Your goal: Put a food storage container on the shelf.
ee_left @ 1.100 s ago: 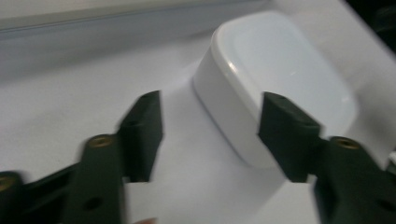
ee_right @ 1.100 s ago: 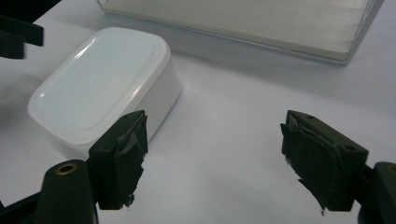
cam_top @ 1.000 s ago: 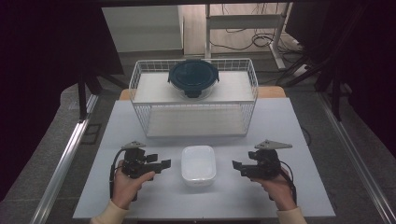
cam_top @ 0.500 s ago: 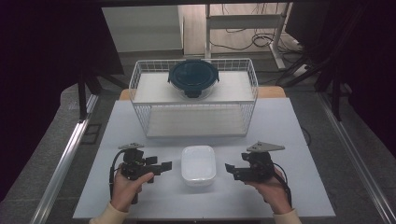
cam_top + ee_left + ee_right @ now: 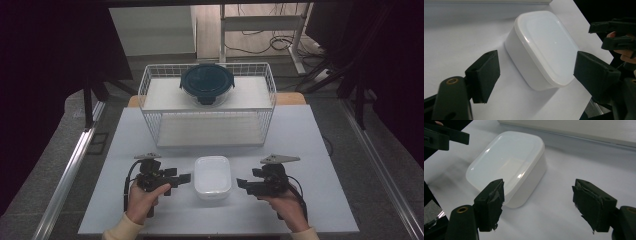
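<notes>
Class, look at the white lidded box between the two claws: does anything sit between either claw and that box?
Nothing visible does. Bare table separates the white box from the left claw and right claw, both open.

the high view is looking forward and down from above the table's [image 5: 305,135] near side. each gripper view is looking low and close along its own jaws, from opposite sides. all three are sharing the white lidded container [image 5: 213,176] [image 5: 541,47] [image 5: 506,167], sitting at center frame.
</notes>
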Motion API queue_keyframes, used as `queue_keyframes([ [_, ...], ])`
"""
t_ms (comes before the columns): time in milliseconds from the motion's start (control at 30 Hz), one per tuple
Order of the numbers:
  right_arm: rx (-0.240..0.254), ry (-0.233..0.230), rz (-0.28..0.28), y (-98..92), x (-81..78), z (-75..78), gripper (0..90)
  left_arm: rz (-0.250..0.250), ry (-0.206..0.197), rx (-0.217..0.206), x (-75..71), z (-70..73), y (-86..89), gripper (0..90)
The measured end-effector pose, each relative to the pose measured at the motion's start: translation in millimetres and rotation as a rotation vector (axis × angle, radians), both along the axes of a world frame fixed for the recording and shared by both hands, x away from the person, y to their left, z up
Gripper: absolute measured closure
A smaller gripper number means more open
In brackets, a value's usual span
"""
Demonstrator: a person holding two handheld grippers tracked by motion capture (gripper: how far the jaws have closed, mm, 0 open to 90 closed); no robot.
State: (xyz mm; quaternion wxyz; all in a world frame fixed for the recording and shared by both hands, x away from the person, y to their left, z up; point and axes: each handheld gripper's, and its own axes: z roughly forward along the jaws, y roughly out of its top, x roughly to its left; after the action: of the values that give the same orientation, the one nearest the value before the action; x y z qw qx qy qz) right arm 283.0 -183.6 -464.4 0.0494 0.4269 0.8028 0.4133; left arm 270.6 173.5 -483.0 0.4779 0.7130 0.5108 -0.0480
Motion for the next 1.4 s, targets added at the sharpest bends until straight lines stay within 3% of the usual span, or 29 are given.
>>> queue_keyframes([
  [100, 0.005, 0.015, 0.009, 4.2, 2.6, -2.5, 26.4, -0.021, -0.006, -0.014, 1.4, 2.5, -4.3, 22.5],
  [200, 0.027, 0.046, 0.012, 9.1, 8.4, -5.9, 28.9, -0.034, -0.010, -0.001, 3.6, 2.5, -10.5, 23.9],
  [333, 0.055, 0.100, 0.011, 12.3, 18.1, -12.9, 31.9, -0.046, 0.037, -0.023, 9.3, -5.4, -11.1, 25.5],
  [533, 0.125, 0.155, 0.002, 11.4, 32.2, -20.1, 36.2, -0.048, 0.066, -0.070, 16.5, -13.9, -9.6, 28.4],
  [600, 0.148, 0.176, 0.001, 12.4, 36.7, -22.5, 38.2, -0.053, 0.110, -0.117, 19.2, -20.9, -9.0, 29.5],
  [667, 0.168, 0.199, 0.003, 13.1, 39.7, -24.7, 39.8, -0.046, 0.120, -0.113, 21.7, -26.3, -7.7, 30.8],
  [833, 0.177, 0.218, 0.002, 14.6, 41.6, -27.5, 44.5, -0.054, 0.118, -0.142, 23.6, -29.2, -6.3, 38.2],
  [967, 0.195, 0.239, 0.002, 16.6, 42.7, -29.5, 47.1, -0.062, 0.148, -0.178, 26.2, -36.5, -7.2, 43.3],
  [1033, 0.191, 0.246, 0.002, 17.8, 42.8, -30.9, 48.3, -0.072, 0.182, -0.230, 28.4, -42.2, -6.5, 45.3],
  [1167, 0.210, 0.260, 0.014, 20.0, 41.9, -31.2, 54.2, -0.082, 0.204, -0.248, 30.1, -47.7, -7.4, 52.8],
  [1200, 0.222, 0.276, 0.023, 21.1, 41.7, -32.1, 59.5, -0.096, 0.224, -0.279, 30.9, -50.0, -7.2, 60.0],
  [1400, 0.266, 0.321, -0.004, 19.6, 39.5, -32.4, 65.8, -0.084, 0.226, -0.309, 29.1, -48.6, -2.4, 70.3],
])
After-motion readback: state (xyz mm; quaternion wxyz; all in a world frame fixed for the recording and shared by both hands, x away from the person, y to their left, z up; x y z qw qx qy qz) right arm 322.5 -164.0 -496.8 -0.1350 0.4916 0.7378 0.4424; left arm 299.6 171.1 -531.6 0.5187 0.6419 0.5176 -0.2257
